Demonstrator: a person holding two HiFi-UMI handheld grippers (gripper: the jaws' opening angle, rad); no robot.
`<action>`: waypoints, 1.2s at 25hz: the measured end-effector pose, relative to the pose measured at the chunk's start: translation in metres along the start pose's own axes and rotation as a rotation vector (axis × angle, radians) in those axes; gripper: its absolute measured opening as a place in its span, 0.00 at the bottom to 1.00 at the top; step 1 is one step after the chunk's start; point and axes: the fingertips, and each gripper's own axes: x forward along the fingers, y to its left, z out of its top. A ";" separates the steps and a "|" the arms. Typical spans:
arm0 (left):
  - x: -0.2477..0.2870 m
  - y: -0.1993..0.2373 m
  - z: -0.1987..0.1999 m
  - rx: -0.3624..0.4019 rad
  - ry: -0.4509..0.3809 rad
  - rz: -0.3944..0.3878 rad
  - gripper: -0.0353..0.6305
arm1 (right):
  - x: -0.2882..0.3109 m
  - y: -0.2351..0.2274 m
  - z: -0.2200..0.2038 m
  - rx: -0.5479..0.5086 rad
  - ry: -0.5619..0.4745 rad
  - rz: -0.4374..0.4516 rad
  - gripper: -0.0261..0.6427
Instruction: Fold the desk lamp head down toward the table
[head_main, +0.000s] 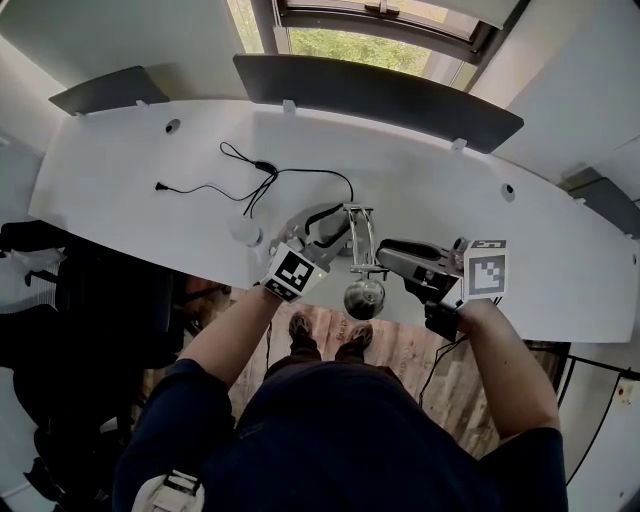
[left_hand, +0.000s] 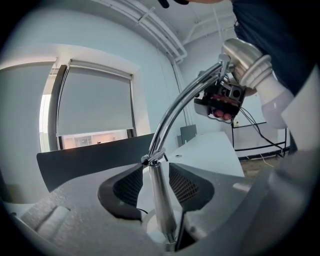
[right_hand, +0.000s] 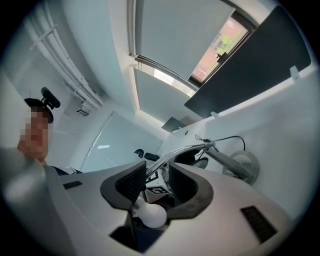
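One chrome desk lamp (head_main: 361, 235) stood near the front edge of the white tabletop (head_main: 130, 170), its base partly hidden behind the left tool (left_hand: 154, 177). That tool's jaws were spread around the upright post (left_hand: 160, 205). The jaws of the right tool (right_hand: 156, 175) were spread about the single white bulb (right_hand: 150, 216). Neither tool was clamped. The lamp head (head_main: 364, 297) hung raised above the tabletop. One black cable (head_main: 250, 180) lay behind the lamp.

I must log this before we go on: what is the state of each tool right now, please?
Left tool: open, lamp stem between its jaws, not gripped.
Right tool: open, lamp bulb between its jaws, not gripped.
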 end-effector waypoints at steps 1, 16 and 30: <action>0.000 0.000 0.001 0.002 0.009 -0.003 0.28 | 0.003 0.000 -0.001 0.016 0.023 0.007 0.26; 0.022 -0.005 -0.009 0.036 0.017 -0.043 0.27 | 0.024 0.004 -0.011 0.165 0.239 0.106 0.26; 0.024 0.001 0.001 -0.051 0.007 -0.084 0.22 | 0.025 -0.003 -0.034 0.210 0.262 0.146 0.18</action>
